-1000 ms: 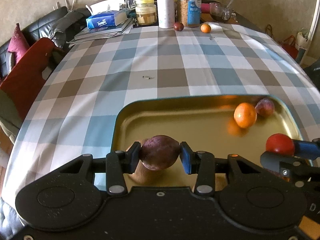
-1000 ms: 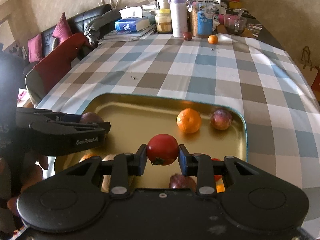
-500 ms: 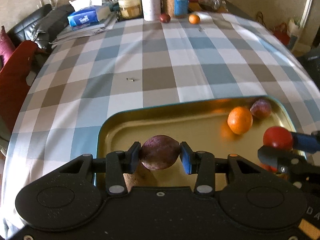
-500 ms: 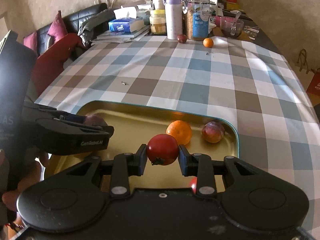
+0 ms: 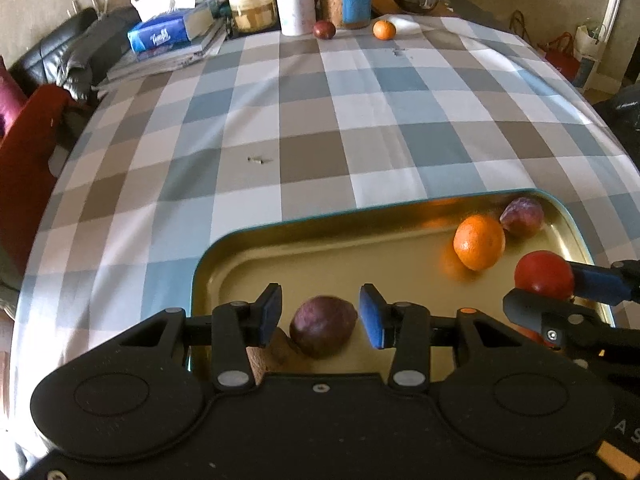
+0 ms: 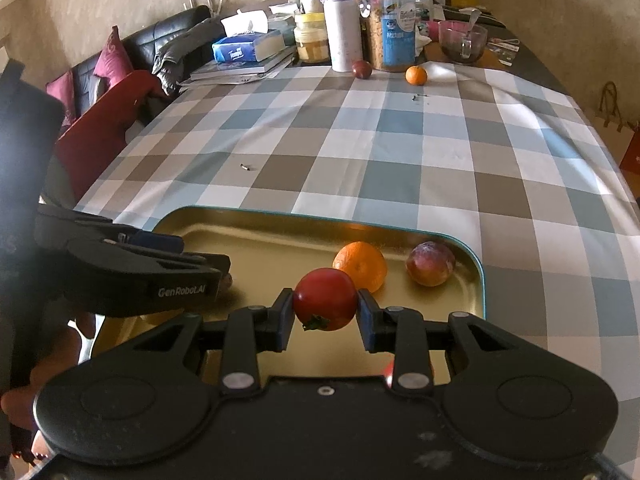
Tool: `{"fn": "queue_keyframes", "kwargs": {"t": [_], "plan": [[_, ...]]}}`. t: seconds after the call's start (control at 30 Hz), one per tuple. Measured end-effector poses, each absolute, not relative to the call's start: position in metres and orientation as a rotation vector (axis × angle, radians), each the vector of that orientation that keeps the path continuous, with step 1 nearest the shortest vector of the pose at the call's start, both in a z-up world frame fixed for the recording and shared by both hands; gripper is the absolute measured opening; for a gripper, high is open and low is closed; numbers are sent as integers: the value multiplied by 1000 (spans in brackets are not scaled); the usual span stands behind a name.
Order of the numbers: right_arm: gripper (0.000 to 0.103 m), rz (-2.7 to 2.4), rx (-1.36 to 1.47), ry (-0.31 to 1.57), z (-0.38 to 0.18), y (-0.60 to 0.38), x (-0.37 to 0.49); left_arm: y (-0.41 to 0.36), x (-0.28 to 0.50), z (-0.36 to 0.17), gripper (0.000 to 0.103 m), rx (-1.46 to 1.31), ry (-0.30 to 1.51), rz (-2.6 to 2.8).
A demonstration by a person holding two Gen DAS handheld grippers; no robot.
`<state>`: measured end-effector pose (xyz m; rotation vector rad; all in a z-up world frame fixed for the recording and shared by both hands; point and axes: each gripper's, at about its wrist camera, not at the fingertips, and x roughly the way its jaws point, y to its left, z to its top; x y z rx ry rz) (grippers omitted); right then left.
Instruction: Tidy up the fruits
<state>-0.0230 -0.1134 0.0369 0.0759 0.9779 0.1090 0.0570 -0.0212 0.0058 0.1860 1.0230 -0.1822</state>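
Observation:
A gold tray lies at the near edge of the checked table. My left gripper is open over its near left part, and a dark purple plum sits loose between the blue pads beside a brown fruit. An orange and a second plum rest in the tray's far right corner. My right gripper is shut on a red tomato above the tray. Far back lie a small orange and a dark red fruit.
Jars, a white bottle, a tissue box, books and a glass bowl crowd the table's far end. A small dark speck lies on the cloth. A sofa with red cushions stands on the left.
My left gripper has opened and the purple plum has dropped from its pads into the tray. The right gripper still holds the tomato and has drawn back slightly.

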Motion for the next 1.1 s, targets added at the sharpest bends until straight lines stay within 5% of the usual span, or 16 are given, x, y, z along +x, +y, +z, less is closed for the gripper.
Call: {"fn": "queue_keyframes", "kwargs": {"t": [1.1], "plan": [[36, 70, 81, 979, 40, -111, -49, -20, 24, 17, 57, 195, 978, -129]]}}
